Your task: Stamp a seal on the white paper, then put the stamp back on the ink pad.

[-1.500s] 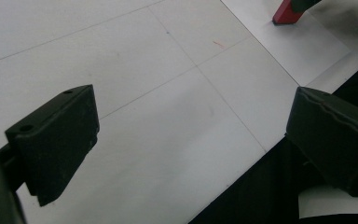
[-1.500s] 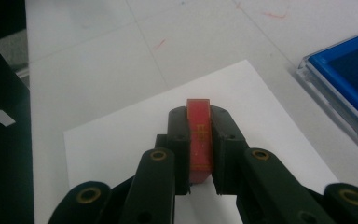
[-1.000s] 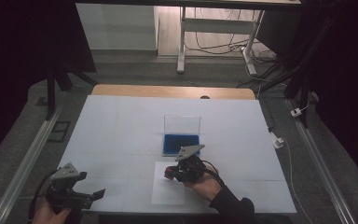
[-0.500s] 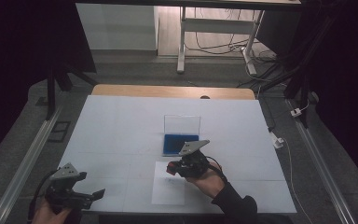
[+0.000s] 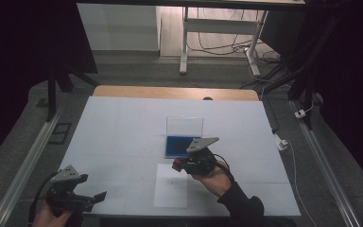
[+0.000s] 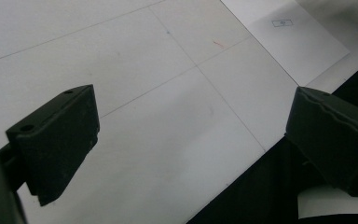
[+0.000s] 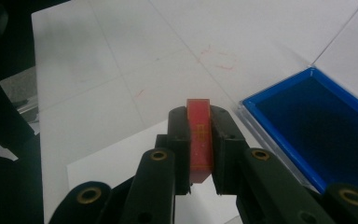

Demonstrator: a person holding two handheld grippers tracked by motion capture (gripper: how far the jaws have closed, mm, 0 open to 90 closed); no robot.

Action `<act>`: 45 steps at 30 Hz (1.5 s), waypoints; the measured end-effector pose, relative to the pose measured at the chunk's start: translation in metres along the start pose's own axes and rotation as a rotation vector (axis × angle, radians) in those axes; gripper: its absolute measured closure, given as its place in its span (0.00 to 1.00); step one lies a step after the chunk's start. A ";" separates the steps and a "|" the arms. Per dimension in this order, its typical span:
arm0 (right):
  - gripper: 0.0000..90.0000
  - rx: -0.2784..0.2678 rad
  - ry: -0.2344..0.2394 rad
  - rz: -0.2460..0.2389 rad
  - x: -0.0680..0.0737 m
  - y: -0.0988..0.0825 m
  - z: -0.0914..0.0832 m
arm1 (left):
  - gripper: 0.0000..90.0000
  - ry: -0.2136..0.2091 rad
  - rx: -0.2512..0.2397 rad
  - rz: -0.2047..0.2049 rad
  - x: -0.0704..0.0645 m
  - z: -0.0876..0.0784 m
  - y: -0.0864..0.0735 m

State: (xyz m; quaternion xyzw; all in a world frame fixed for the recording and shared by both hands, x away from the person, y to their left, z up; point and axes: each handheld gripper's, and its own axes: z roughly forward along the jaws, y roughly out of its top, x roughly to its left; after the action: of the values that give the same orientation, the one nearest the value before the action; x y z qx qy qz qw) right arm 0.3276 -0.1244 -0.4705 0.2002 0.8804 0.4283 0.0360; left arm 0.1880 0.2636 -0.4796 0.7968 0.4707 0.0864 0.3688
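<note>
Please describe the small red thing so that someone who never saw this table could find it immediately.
On the white table, find the blue ink pad with its clear lid raised, near the middle. Just in front of it, above a white paper sheet, the right gripper clamps a slim red stamp, the scene's one red object.

The high view is dim and grainy, its borders sunk in black, while the white table (image 5: 123, 137) catches soft overhead light; a brighter patch glows at the far floor. In the right gripper view, the red stamp (image 7: 199, 135) between the jaws is sharp, the near linkage blurred. The left gripper view's jaws look soft, dark, shadowless.
</note>
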 end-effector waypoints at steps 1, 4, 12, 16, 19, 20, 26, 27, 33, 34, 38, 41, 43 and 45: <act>0.89 -0.002 -0.002 0.000 -0.001 0.000 -0.001 | 0.03 0.000 0.000 0.000 0.000 0.000 0.000; 0.89 -0.009 -0.013 0.006 -0.003 0.001 -0.003 | 0.03 0.000 0.000 -0.001 0.000 0.000 0.000; 0.89 -0.032 -0.035 0.015 -0.009 0.004 -0.007 | 0.03 0.002 0.001 0.001 -0.001 0.000 0.000; 0.89 -0.036 -0.048 0.021 -0.013 0.005 -0.009 | 0.03 0.002 0.004 -0.001 0.000 0.001 0.000; 0.89 -0.046 -0.058 0.035 -0.017 0.006 -0.010 | 0.03 0.000 0.002 -0.002 0.000 0.000 0.000; 0.89 -0.044 -0.063 0.041 -0.018 0.007 -0.010 | 0.03 0.000 0.002 -0.002 0.000 0.000 0.000; 0.89 -0.042 -0.073 0.051 -0.023 0.008 -0.009 | 0.03 0.001 0.002 0.000 0.000 0.001 0.000; 0.89 -0.044 -0.075 0.049 -0.023 0.008 -0.009 | 0.03 0.001 0.002 0.000 0.000 0.001 0.001; 0.89 -0.051 -0.095 0.047 -0.027 0.010 -0.011 | 0.03 0.007 0.008 0.003 -0.001 0.001 0.001; 0.89 -0.052 -0.096 0.046 -0.028 0.011 -0.011 | 0.03 0.009 0.009 0.009 -0.002 0.001 0.001; 0.89 -0.056 -0.105 0.049 -0.031 0.013 -0.011 | 0.03 0.016 0.014 0.018 -0.003 0.002 0.001; 0.89 -0.055 -0.108 0.057 -0.034 0.015 -0.011 | 0.03 0.021 0.013 0.029 -0.004 0.002 0.002; 0.89 -0.062 -0.107 0.063 -0.036 0.016 -0.010 | 0.03 0.034 0.012 0.040 -0.005 0.002 0.002; 0.89 -0.062 -0.105 0.069 -0.038 0.018 -0.009 | 0.03 0.041 0.004 0.049 -0.007 0.002 0.002</act>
State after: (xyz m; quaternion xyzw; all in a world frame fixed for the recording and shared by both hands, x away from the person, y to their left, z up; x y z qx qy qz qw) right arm 0.3657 -0.1361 -0.4551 0.2513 0.8562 0.4453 0.0735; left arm 0.1868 0.2567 -0.4779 0.8069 0.4586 0.1108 0.3555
